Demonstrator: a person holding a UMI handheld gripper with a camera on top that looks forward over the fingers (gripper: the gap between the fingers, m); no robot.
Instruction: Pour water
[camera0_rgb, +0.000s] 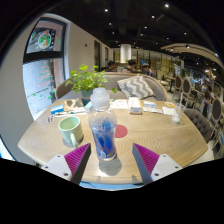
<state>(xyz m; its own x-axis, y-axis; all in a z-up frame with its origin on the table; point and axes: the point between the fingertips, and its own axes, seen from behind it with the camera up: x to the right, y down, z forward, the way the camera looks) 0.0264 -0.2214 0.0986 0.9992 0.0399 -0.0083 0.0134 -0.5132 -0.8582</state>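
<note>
On the round wooden table (150, 135), viewed along the gripper (110, 158), the scene is reading from left to right as follows. Leftmost, a green cup (70, 129) is standing upright on the tabletop, apparently serving as the vessel to be filled. Just right of it, a clear plastic water bottle (103, 128) with a white cap is standing upright between the two fingers. The pink pads (75, 158) are flanking its base with a visible gap on each side, so the claw is sitting released, not yet grasping anything. Behind the bottle a potted plant (86, 79) is rising, and further right a patterned cushion (134, 87) and some small items (160, 106) are lying near the far edge.

Judged from this arrangement, the step in hand is the grasp. To do it well, the operator is best advancing until the pads are level with the bottle's lower body, centring it, then closing firmly enough to prevent slip without crushing the thin wall. The cap appears to be on; whether it is sealed cannot be told. The short gap to the cup is favouring a small lift and a slow leftward tilt.
</note>
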